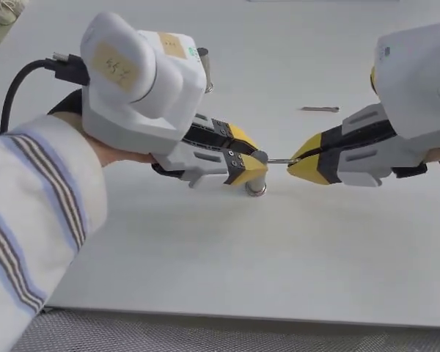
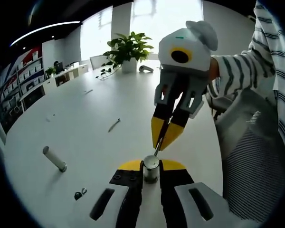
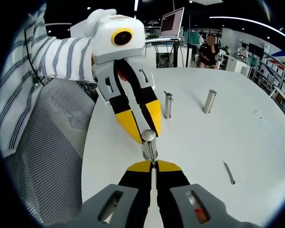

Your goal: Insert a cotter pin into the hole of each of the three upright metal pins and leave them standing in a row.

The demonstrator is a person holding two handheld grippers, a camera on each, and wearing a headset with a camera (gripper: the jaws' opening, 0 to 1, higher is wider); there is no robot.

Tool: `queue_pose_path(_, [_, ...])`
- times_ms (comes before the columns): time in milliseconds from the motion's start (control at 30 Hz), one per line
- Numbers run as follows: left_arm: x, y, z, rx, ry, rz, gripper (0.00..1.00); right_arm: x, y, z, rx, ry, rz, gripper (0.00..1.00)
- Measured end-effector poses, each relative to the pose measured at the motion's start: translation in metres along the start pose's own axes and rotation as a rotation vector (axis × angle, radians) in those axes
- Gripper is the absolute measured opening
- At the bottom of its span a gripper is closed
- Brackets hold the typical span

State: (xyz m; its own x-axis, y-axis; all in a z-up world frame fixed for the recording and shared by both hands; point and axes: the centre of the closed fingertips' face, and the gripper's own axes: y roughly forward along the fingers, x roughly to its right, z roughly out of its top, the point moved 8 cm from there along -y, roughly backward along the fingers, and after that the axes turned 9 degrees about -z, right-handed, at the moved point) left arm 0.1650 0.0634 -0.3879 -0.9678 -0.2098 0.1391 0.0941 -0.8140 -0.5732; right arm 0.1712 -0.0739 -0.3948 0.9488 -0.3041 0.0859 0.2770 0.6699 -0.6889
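The step in hand is judged to be the threading itself. The metal pin [image 3: 148, 137] is gripped upright near its head by the clenched jaws of the left gripper [image 1: 251, 167], with its foot set on the white worktop [image 1: 205, 257]. From the other side a cotter pin [image 1: 279, 160] is pinched by its end in the closed jaws of the right gripper [image 1: 299, 160] and is held level, aimed straight at the head of the metal pin. Its free tip is seen right at the pin's side in both gripper views; whether it has entered the hole cannot be told, as the hole is hidden.

Further back on the worktop, a second metal pin [image 3: 167, 105] and a third metal pin [image 3: 209, 101] are seen standing upright, near each other. Something thin appears to stick out by the top of the second, but it is too small to be sure of. A spare cotter pin [image 1: 320, 109] is seen lying flat, well apart from the grippers.

For the next move, a straight, level push along the cotter pin's own line is called for, with the metal pin kept from turning so the hole is not lost. Any tilt is likely to make the thin wire skid off the round side.
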Motion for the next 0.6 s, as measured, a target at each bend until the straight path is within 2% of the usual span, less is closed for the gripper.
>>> queue_pose_path(200, [0.001, 0.001, 0.001, 0.002, -0.011, 0.000, 0.09, -0.002, 0.009, 0.004, 0.008, -0.002, 0.011, 0.00])
queue_pose_path(300, [0.001, 0.002, 0.001, 0.001, -0.017, 0.002, 0.09, -0.003, 0.011, 0.006, 0.009, 0.031, 0.023, 0.00])
queue_pose_path(433, [0.000, 0.003, 0.001, 0.000, -0.021, 0.001, 0.09, -0.004, 0.013, 0.006, 0.029, 0.021, 0.027, 0.00])
queue_pose_path(500, [0.000, 0.003, 0.001, 0.000, -0.023, 0.003, 0.09, -0.004, 0.013, 0.007, 0.042, -0.005, 0.013, 0.00])
queue_pose_path(533, [0.000, 0.003, 0.001, -0.001, -0.024, 0.003, 0.09, -0.004, 0.013, 0.007, 0.048, -0.003, 0.006, 0.02])
queue_pose_path(600, [0.000, 0.004, 0.001, -0.001, -0.023, 0.004, 0.09, -0.005, 0.013, 0.008, 0.056, -0.010, 0.003, 0.13])
